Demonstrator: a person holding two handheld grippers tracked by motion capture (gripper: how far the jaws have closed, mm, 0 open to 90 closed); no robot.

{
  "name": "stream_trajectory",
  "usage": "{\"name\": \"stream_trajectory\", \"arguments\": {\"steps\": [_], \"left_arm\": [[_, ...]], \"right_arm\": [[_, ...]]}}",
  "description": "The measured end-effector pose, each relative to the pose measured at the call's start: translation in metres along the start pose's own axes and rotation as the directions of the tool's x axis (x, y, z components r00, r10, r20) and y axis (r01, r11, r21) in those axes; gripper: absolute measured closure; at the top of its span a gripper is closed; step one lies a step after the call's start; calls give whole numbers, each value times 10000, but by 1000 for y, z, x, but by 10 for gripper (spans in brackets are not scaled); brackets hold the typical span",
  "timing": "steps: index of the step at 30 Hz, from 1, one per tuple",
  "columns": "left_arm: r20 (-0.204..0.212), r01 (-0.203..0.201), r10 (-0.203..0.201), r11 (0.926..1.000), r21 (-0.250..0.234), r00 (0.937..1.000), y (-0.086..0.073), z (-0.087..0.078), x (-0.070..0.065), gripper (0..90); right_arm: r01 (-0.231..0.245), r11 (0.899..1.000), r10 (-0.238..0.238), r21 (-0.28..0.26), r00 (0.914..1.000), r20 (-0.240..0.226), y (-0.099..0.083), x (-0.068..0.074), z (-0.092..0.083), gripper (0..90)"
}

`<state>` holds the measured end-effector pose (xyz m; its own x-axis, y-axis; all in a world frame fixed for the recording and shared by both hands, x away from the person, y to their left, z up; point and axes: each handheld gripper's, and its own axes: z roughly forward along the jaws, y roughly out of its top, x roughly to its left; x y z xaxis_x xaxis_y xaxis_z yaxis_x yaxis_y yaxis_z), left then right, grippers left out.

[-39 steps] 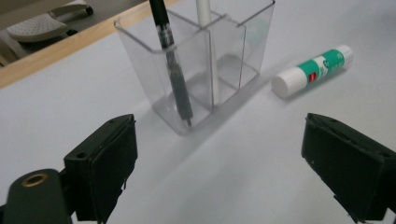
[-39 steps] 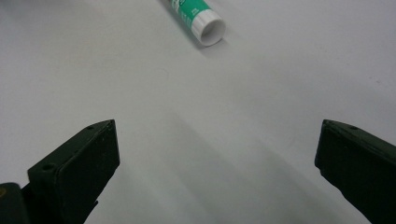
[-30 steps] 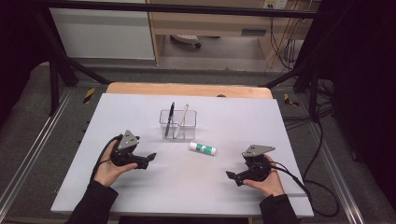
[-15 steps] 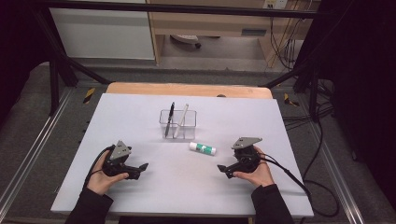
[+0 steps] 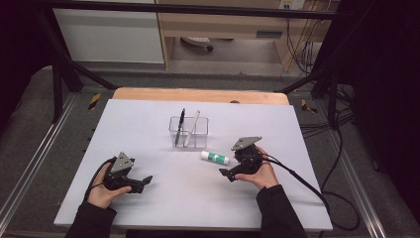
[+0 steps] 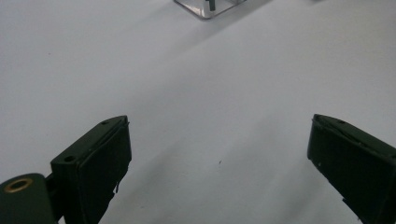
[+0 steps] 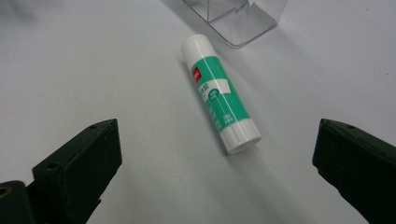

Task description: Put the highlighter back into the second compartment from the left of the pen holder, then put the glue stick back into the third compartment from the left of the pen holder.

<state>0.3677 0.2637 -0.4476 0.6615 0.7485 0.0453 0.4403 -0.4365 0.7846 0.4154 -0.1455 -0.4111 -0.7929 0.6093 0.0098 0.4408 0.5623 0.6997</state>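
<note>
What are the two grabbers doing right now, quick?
Left gripper: open, holding nothing, over bare table.
Right gripper: open, holding nothing, aimed at the glue stick lying ahead of it.

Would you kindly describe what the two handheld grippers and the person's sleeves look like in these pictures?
The left gripper and right gripper are black handheld tools, each topped by a grey three-cornered plate. Each has two blocky black jaws with small screw holes; a brass-coloured ring sits at the base of the left gripper. A black cable trails from the right gripper. The person wears black sleeves.
</note>
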Motion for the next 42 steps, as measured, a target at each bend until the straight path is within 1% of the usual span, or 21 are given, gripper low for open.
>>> {"name": "stream_trajectory", "arguments": {"steps": [6,8,10,12,16,20,22,23,24,25,27,29,31,33,36,37,39,40,42], "left_arm": [[47,11,-11,10000,-32,10000,-1,0,1,60],[37,42,-42,10000,-5,10000,-2,0,2,60],[54,67,-67,10000,-15,10000,-3,0,2,60],[71,73,-73,10000,-35,9999,-2,0,2,60],[137,77,-76,10000,-13,9999,-2,1,1,60],[93,56,-56,10000,-18,9999,-2,1,2,60],[41,99,-99,9999,-33,9999,-2,0,3,60],[48,96,-96,9999,-46,9999,-1,0,3,60],[55,94,-93,9999,-48,9999,-1,0,3,61],[50,99,-99,9999,-38,9999,-1,0,3,60],[63,71,-71,10000,-15,10000,-1,0,2,60],[59,90,-90,10000,7,9999,-2,1,2,60],[69,78,-78,10000,46,9999,-2,2,2,60],[63,71,-71,10000,44,10000,-2,3,2,61],[54,71,-72,10000,33,10000,-1,2,3,60],[68,94,-94,10000,13,9999,-1,1,3,60],[101,132,-132,9999,-39,9999,-1,1,3,60],[89,100,-100,9999,-27,9999,-1,1,3,61],[98,114,-114,9999,-27,9999,-2,0,3,60]], "right_arm": [[150,9999,-149,47,9999,-58,13,0,10,27],[201,9997,-199,117,9997,-162,17,-1,14,34],[259,9993,-255,282,9996,-156,21,-1,17,38],[262,9991,-255,332,9995,-205,23,-3,21,47],[395,9963,-378,770,9990,-238,30,-5,27,54],[522,9949,-488,863,9980,-409,36,-8,32,76],[567,9939,-523,945,9974,-490,39,-8,35,106],[656,9928,-593,1002,9962,-642,41,-8,36,113],[748,9916,-680,1056,9955,-663,42,-8,38,123],[773,9915,-701,1044,9950,-716,44,-9,39,144],[727,9916,-632,1074,9940,-889,45,-9,42,159],[1011,9868,-899,1267,9918,-909,46,-9,45,186],[1141,9843,-1012,1345,9899,-992,47,-9,49,231],[1249,9844,-1123,1235,9882,-1042,48,-10,51,269],[1613,9775,-1435,1358,9808,-1322,50,-9,56,311],[1720,9752,-1540,1396,9794,-1307,50,-9,58,345],[1941,9688,-1743,1545,9757,-1325,50,-11,61,382],[2024,9662,-1822,1595,9743,-1326,50,-11,63,427],[2065,9655,-1846,1588,9725,-1421,51,-11,65,476]]}}
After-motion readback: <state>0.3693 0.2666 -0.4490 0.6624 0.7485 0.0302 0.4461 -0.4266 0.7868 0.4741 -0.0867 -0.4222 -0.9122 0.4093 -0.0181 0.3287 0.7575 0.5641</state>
